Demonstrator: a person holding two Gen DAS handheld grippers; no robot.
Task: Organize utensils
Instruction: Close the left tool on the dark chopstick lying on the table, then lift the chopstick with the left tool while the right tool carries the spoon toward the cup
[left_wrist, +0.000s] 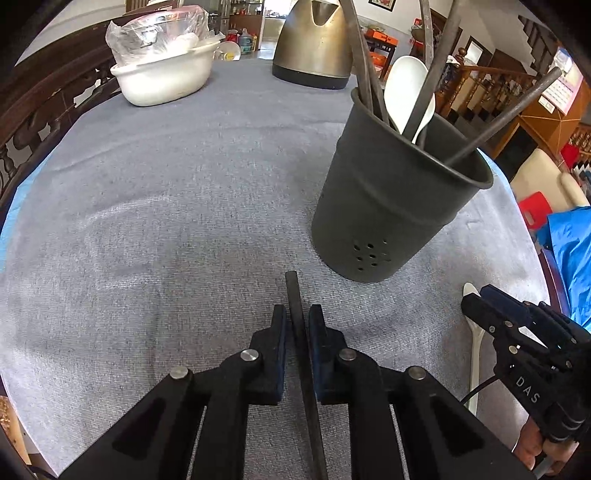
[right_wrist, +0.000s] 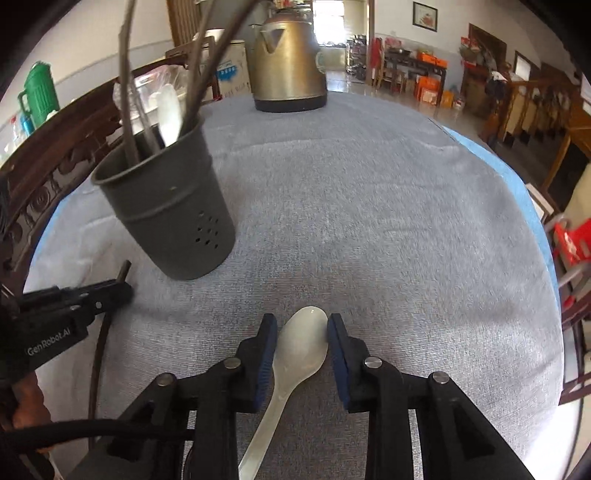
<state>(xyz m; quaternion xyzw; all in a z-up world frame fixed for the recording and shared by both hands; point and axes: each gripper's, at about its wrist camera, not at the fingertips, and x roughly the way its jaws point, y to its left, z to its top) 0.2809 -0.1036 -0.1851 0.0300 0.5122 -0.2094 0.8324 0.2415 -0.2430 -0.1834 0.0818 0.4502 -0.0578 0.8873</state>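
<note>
Grey cloth (right_wrist: 369, 206) covers the table. On it the dark holder (left_wrist: 391, 206) already carries several utensils. Two remain: a dark flat utensil (left_wrist: 295, 310), clamped in the left gripper (left_wrist: 297, 325) at the holder's seven o'clock, and a white spoon (right_wrist: 301, 343) lying between the right gripper (right_wrist: 302, 332)'s parted jaws, apparently unpinched.

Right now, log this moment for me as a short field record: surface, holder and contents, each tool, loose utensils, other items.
surface: table under a grey cloth
holder: dark perforated cup, upright, holding a white spoon and several dark sticks
left tool: shut on a dark chopstick
right tool: open, astride the bowl of a second white spoon lying on the cloth
other items: metal kettle, white basin with a plastic bag
</note>
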